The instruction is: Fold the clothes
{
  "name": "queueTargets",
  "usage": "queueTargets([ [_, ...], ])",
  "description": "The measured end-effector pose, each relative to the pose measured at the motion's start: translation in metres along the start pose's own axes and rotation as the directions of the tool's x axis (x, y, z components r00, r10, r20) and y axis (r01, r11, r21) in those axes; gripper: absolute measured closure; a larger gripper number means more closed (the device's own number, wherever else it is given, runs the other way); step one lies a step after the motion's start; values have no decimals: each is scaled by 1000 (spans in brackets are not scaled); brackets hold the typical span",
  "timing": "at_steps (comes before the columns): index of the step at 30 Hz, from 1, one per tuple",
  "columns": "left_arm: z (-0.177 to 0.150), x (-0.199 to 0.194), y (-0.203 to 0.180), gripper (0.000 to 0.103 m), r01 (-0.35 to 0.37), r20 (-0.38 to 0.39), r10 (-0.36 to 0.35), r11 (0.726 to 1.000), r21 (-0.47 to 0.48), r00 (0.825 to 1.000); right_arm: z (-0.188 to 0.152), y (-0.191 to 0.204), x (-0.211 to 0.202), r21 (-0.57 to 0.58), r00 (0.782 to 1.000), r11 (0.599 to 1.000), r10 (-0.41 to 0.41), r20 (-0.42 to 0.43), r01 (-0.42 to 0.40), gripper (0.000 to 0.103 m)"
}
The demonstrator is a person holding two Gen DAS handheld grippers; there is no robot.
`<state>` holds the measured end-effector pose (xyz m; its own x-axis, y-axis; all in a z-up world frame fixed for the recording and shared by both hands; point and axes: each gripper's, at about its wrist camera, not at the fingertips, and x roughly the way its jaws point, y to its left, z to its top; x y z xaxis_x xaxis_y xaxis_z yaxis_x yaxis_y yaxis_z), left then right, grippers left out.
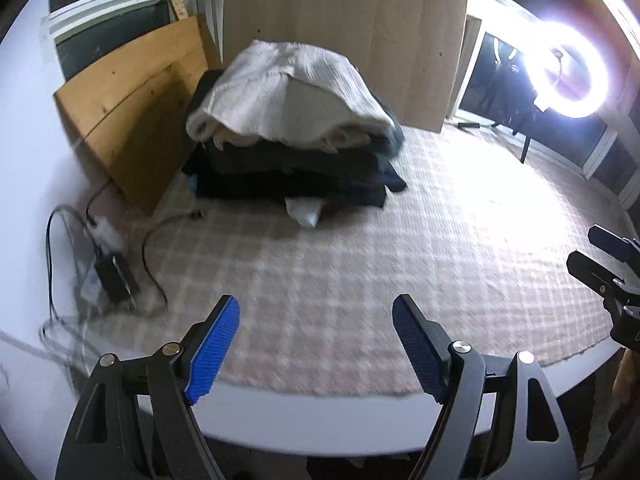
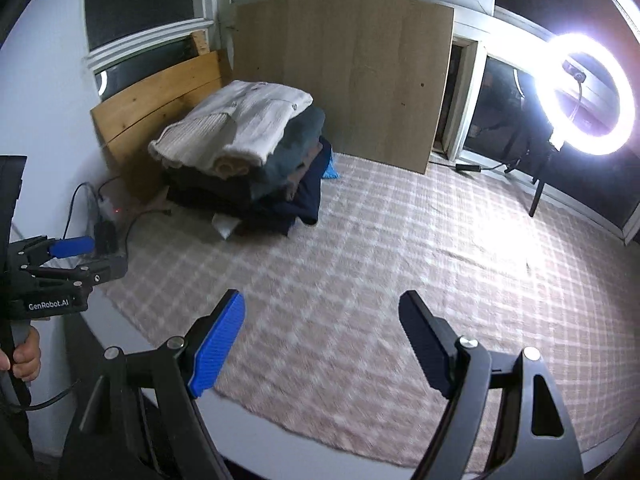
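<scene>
Both tongs, left (image 1: 316,344) and right (image 2: 322,344), are black linkages with silver screws and ribbed blue pads (image 2: 218,346). The left one bears white "GenRobot.AI" lettering; bare fingers (image 2: 26,356) grip its handle.

We are in a room of a home turned into a makeshift recording corner at night. A checked pink-and-white blanket (image 1: 360,264) covers a white bench (image 1: 304,424), and a stack of folded clothes (image 1: 292,136) sits at its far side. Behind it, loose wooden boards (image 2: 344,76) lean against dark, white-framed windows (image 2: 140,4). A lit ring light (image 2: 584,94) stands on a tripod, and a power strip with tangled cables (image 1: 106,264) lies by the wall.
</scene>
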<state>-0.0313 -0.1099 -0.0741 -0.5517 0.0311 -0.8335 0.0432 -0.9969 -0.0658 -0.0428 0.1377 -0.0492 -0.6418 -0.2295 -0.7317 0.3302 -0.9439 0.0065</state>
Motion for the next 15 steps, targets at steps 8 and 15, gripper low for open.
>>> queueTargets([
  [8, -45, -19, -29, 26, -43, -23, 41, 996, -79, 999, -37, -22, -25, -32, 1000, 999, 14, 8, -14, 24],
  [15, -52, -41, -44, 26, -65, 14, 66, 994, -82, 998, -46, -32, -42, -32, 999, 999, 31, 25, -31, 24],
])
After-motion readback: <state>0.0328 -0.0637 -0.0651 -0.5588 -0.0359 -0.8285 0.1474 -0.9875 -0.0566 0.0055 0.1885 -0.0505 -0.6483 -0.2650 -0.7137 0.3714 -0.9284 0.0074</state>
